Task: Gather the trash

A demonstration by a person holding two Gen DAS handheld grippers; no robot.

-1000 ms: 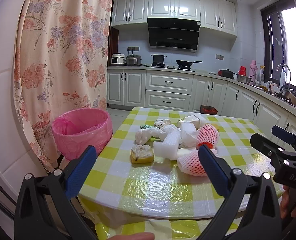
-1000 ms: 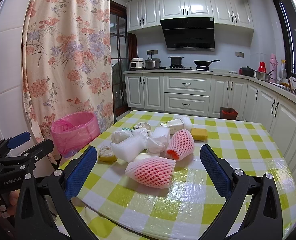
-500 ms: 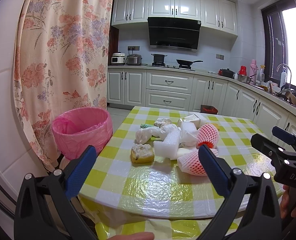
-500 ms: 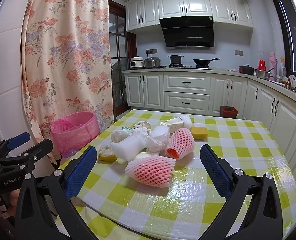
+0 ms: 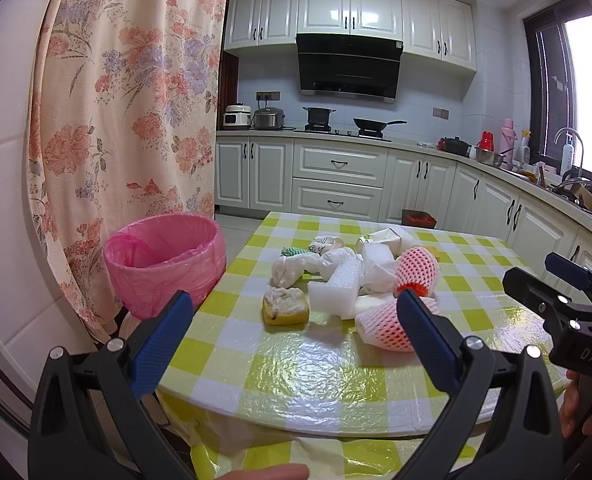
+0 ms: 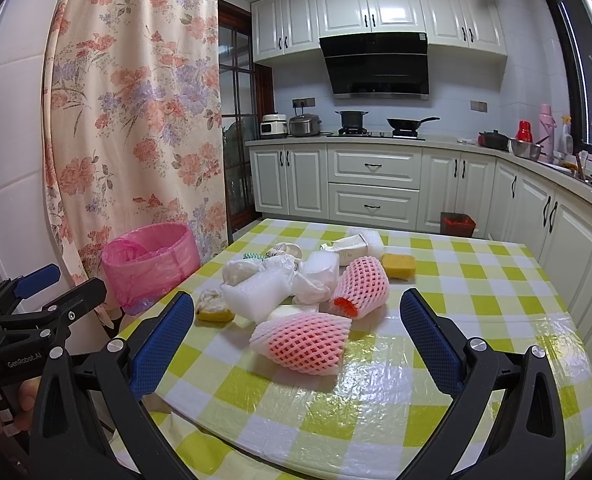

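Observation:
A heap of trash lies mid-table: two pink foam fruit nets (image 6: 302, 342) (image 6: 361, 286), a white foam block (image 6: 254, 294), crumpled white plastic (image 6: 308, 284), a dirty yellow sponge (image 5: 285, 306) and a clean yellow sponge (image 6: 398, 266). A bin lined with a pink bag (image 5: 166, 260) stands off the table's left side. My left gripper (image 5: 294, 340) is open and empty, held short of the near table edge. My right gripper (image 6: 296, 344) is open and empty, with the nearest fruit net in front of it. Each gripper shows at the edge of the other's view.
The table has a yellow-and-white checked cloth (image 6: 476, 300) under clear plastic. A floral curtain (image 5: 128, 120) hangs behind the bin. White kitchen cabinets and a counter with pots run along the back and right. A small red-lined bin (image 6: 458, 224) stands on the floor beyond the table.

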